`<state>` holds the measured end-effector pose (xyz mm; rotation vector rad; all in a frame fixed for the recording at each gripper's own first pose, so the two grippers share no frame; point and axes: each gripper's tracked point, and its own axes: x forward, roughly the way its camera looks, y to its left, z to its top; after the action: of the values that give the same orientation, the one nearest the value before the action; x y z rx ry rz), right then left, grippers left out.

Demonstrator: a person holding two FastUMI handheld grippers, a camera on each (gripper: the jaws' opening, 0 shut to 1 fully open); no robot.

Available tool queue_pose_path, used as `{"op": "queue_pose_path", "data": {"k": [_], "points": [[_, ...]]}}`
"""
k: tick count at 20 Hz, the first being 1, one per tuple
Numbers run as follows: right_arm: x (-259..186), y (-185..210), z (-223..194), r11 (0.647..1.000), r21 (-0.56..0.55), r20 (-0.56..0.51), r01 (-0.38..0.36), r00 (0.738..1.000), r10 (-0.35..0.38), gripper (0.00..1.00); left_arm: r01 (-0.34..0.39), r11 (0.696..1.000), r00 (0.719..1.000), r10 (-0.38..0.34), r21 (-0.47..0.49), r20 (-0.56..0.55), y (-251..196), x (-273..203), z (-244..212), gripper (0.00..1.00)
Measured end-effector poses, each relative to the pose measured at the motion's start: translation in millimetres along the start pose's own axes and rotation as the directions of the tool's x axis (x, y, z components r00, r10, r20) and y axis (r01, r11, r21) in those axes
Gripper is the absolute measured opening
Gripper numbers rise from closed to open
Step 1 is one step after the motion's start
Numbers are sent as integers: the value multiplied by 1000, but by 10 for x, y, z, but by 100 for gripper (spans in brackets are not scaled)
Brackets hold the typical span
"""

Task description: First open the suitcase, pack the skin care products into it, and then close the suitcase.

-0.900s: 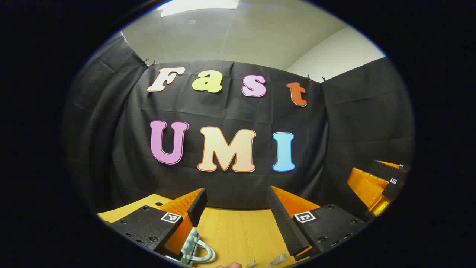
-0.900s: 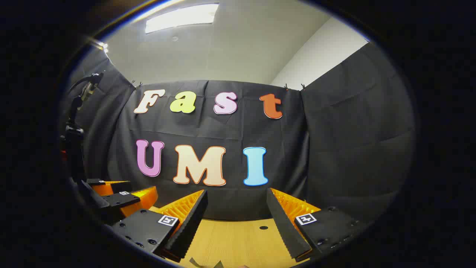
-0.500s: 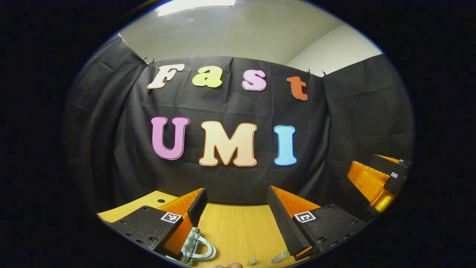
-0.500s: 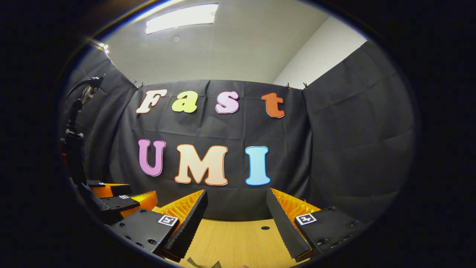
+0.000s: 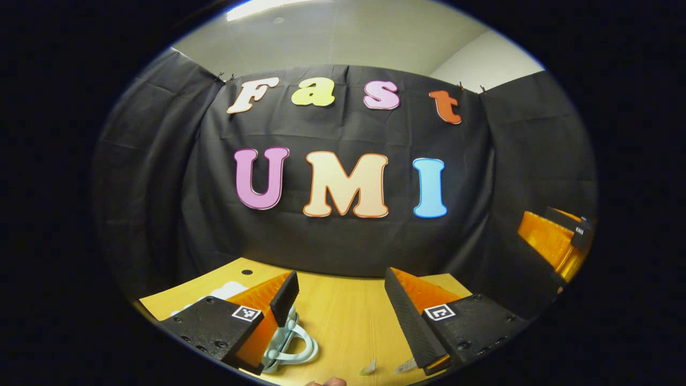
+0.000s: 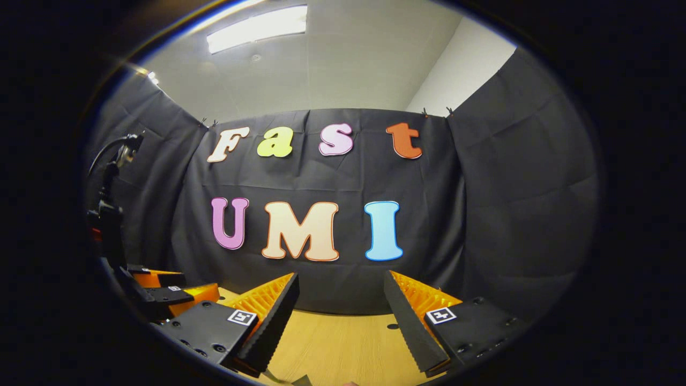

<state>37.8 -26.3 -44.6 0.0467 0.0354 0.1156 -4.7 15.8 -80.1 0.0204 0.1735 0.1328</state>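
A: Where is the suitcase?
B: Its pale blue handle (image 5: 292,348) lies on the wooden table (image 5: 343,316), near and left, beside the left gripper (image 5: 338,300).
A: And the grippers?
B: Both spread wide, holding nothing. The right gripper (image 6: 338,308) hovers over the table.

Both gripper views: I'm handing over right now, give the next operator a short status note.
Left gripper: open, empty, held above the wooden table.
Right gripper: open, empty, also above the table, aimed at the booth wall.
Job's things: a pale blue handle-like part, possibly the suitcase's, lies on the table beside the left gripper's left finger, untouched. Two small packets lie at the near table edge; what they are is too small to tell.
Done: nothing that shows.
Left: open the suitcase, pack the skin care products, close it.
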Motion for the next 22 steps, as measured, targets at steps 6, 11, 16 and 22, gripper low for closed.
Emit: {"op": "queue_pose_path", "data": {"k": [6,11,16,22], "points": [[187,42,-181,997,-6,-37,70,997,-71,98,52,997,980,-38,64,-195,299,188,-711,95],[181,128,-319,994,-30,-84,106,991,-108,98,103,994,925,-88,22,-371,384,302,-1326,95],[171,84,-433,987,-88,-125,136,981,-146,98,112,993,822,-111,-32,-558,398,298,-1970,95],[112,-11,-548,978,-132,-164,162,970,-182,98,86,996,745,-79,-23,-663,428,394,-2363,95]]}}
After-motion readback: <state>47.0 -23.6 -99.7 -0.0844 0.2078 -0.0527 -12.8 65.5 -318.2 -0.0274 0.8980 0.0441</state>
